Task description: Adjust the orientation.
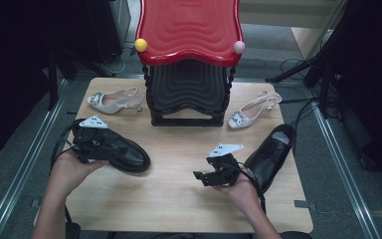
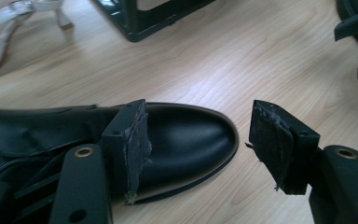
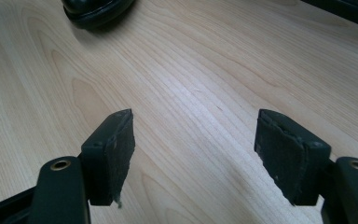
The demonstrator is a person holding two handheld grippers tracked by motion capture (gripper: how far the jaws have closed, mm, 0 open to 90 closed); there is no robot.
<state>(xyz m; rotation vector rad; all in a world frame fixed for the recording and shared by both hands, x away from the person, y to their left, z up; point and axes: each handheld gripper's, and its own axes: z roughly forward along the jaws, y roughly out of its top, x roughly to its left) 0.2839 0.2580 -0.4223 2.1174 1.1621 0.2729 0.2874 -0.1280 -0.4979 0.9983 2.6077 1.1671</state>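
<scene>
Your left gripper (image 1: 110,147) hangs w/ jaws apart over the black shoe (image 1: 122,151) near the worktop's (image 1: 179,199) left edge; one jaw sits over the upper, other over bare wood. Right gripper (image 1: 205,175) is spread too, nothing btwn. Closing now prob pinches smooth leather only, so it could slip.

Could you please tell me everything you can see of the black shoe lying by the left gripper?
The black shoe is a glossy, leather-looking lace-up with a rounded toe and a dark sole rim. It lies flat on the wooden table, at its left, toe pointing toward the table's middle. The left gripper hangs over its heel end, jaws open; one jaw overlaps the upper in the left gripper view, but contact cannot be told.
</scene>
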